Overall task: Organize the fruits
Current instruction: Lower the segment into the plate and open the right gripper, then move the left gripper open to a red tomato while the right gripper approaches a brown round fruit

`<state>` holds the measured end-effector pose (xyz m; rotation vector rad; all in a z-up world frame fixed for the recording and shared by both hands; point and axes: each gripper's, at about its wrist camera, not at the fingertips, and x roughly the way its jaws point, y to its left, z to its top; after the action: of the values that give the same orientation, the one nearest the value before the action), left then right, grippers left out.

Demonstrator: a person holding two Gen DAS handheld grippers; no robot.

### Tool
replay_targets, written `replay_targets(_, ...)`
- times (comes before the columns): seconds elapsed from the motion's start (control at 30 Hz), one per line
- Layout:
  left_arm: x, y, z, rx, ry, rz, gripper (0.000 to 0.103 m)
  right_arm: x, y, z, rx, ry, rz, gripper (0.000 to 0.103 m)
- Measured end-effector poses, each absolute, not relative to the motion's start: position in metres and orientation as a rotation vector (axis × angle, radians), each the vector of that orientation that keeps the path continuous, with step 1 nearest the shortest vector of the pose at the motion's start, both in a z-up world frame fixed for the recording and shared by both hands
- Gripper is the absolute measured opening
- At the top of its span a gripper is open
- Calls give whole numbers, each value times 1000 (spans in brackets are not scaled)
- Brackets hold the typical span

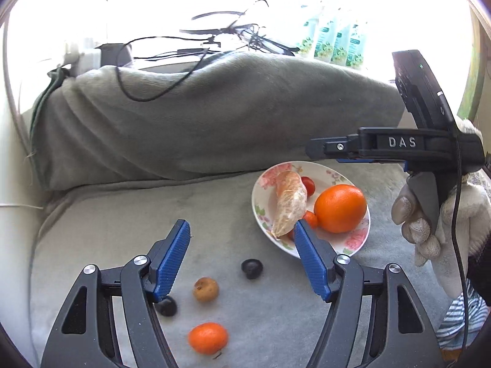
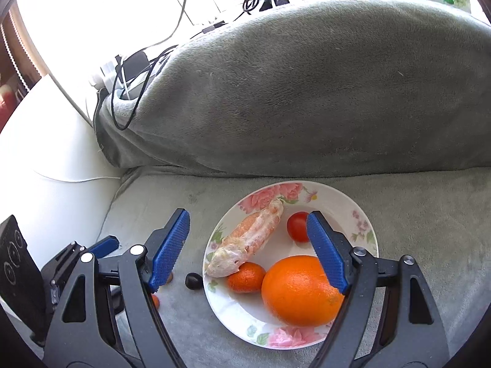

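Fruits: four on plate (image 2: 362, 214), four off.

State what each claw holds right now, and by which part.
Nothing is held. The left claw and the right claw both stand open and empty above the cloth and the plate.
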<state>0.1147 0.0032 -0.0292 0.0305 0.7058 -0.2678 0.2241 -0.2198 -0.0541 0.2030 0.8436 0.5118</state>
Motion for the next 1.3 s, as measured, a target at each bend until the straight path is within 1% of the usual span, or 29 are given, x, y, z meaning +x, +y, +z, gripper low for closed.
replay_targets(0.1, 109, 24, -29, -6, 687, -225, 72, 211, -214, -51, 175, 815, 532, 82)
replay_targets(0.13, 105, 33, -28, -19, 680, -208, 72, 206, -212, -51, 160, 801, 539, 86)
replay_targets(0.2, 97, 49, -25, -42, 663, -174, 72, 195, -209, -48, 128, 759, 546, 93)
replay_targets(0.5, 63, 105, -38, -123, 646, -39, 72, 154, -180, -43, -14, 665, 619, 93)
replay_targets(0.77, 45, 118, -61, -135, 683, -20, 71, 130, -136, -46, -148, 622, 684, 93)
replay_targets(0.83, 44, 119, -66, -143, 691, -25, 67, 126, -125, -49, -172, 622, 700, 93)
replay_targets(0.9, 43, 120, -71, -161, 697, -33, 59, 123, -116, -51, -190, 625, 715, 93)
replay_targets(0.97, 43, 121, -75, -173, 702, -46, 52, 122, -109, -55, -199, 640, 732, 88)
replay_targets(1.0, 43, 121, -77, -176, 706, -52, 49, 123, -105, -58, -204, 654, 742, 82)
replay_targets(1.03, 44, 121, -80, -181, 713, -59, 47, 123, -102, -60, -209, 665, 750, 77)
replay_targets(1.1, 45, 120, -83, -187, 724, -70, 43, 126, -95, -65, -218, 682, 760, 74)
replay_targets(1.17, 45, 119, -86, -196, 732, -79, 39, 129, -90, -71, -222, 707, 770, 67)
replay_targets(1.23, 46, 119, -89, -208, 739, -86, 38, 131, -84, -78, -224, 738, 779, 58)
replay_targets(1.3, 47, 118, -93, -211, 749, -89, 38, 134, -78, -86, -238, 765, 785, 54)
